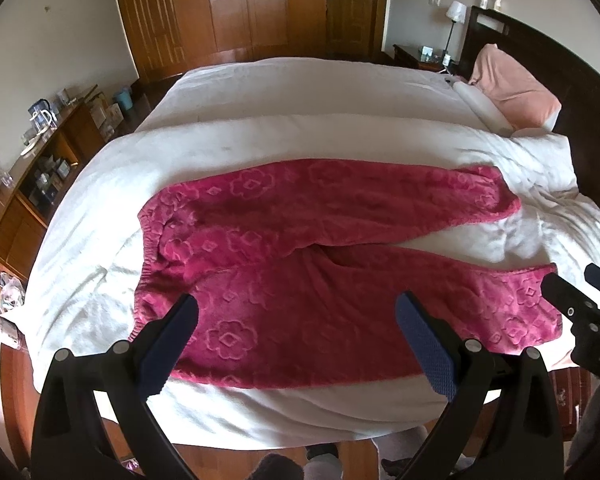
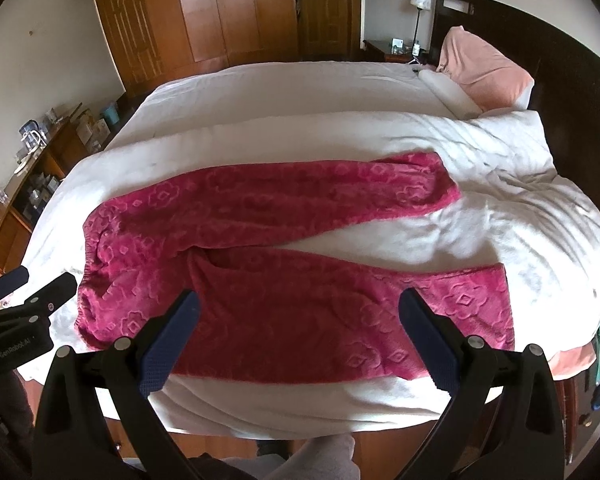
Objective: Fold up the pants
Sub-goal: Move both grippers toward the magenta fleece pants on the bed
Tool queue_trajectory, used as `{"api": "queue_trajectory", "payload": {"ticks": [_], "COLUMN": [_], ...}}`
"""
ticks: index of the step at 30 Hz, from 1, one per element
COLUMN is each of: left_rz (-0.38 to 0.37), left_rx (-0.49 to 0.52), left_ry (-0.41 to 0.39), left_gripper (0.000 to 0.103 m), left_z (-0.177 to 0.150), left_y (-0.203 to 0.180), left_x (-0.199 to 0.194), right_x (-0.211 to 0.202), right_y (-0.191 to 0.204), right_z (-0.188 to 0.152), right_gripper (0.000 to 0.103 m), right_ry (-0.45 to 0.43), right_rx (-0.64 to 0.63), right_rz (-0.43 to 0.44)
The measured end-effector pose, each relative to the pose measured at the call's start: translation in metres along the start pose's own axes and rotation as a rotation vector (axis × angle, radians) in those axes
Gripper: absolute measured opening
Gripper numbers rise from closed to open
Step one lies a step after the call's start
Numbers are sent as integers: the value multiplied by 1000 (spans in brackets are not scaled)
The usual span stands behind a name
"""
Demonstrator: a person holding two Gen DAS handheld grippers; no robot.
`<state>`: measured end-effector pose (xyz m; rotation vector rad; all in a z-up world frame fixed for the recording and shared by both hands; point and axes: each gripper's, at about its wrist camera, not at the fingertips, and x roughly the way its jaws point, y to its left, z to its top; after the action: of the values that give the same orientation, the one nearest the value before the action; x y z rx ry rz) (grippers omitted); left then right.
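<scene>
Hovering over the near edge of the bed, I have both tongs spread wide and holding nothing. My left gripper (image 1: 298, 336) hangs above the near leg close to the waistband end; its blue fingers (image 1: 426, 346) stand well apart with fleece showing between them. My right gripper (image 2: 300, 336) hangs above the same leg further toward the cuff, released as well. Each gripper shows at the edge of the other's view, also apart from the cloth as far as I can tell.

The pants (image 1: 300, 256), pink embossed fleece, lie flat on the white blanket (image 1: 100, 208) near my side of the bed. Their long axis runs left to right across my view, waistband (image 1: 150, 248) at my left, cuffs at my right toward the headboard (image 2: 560, 64). The legs splay in a narrow V, the far leg angled away, with a wedge of blanket between them.

I judge folding has not begun; this is the approach before the first grasp. The next move, I think, calls for lowering onto the near leg's outer edge, pinching at waist and cuff together, then carrying that leg over the far one. The plush fabric looks thick, so I would bite deep.
</scene>
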<state>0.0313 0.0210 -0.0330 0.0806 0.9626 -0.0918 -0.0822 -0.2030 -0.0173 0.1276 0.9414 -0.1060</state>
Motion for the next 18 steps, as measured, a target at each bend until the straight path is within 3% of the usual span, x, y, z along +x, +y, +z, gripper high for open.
{"api": "queue_trajectory", "payload": {"ticks": [14,18], "left_rz": [-20,-80], "left_rx": [-12,-36], "left_ry": [35,47], "left_gripper": [98,98], "left_z": [7,10], "left_y": [-4,-4], "left_x": [13,14], "right_x": [11,11], "right_y": [-16,-12], "right_z": [9,9], "right_gripper": [100,100], "right_ry": [19,29], "right_rx": [94,74], "right_rz": [19,60]}}
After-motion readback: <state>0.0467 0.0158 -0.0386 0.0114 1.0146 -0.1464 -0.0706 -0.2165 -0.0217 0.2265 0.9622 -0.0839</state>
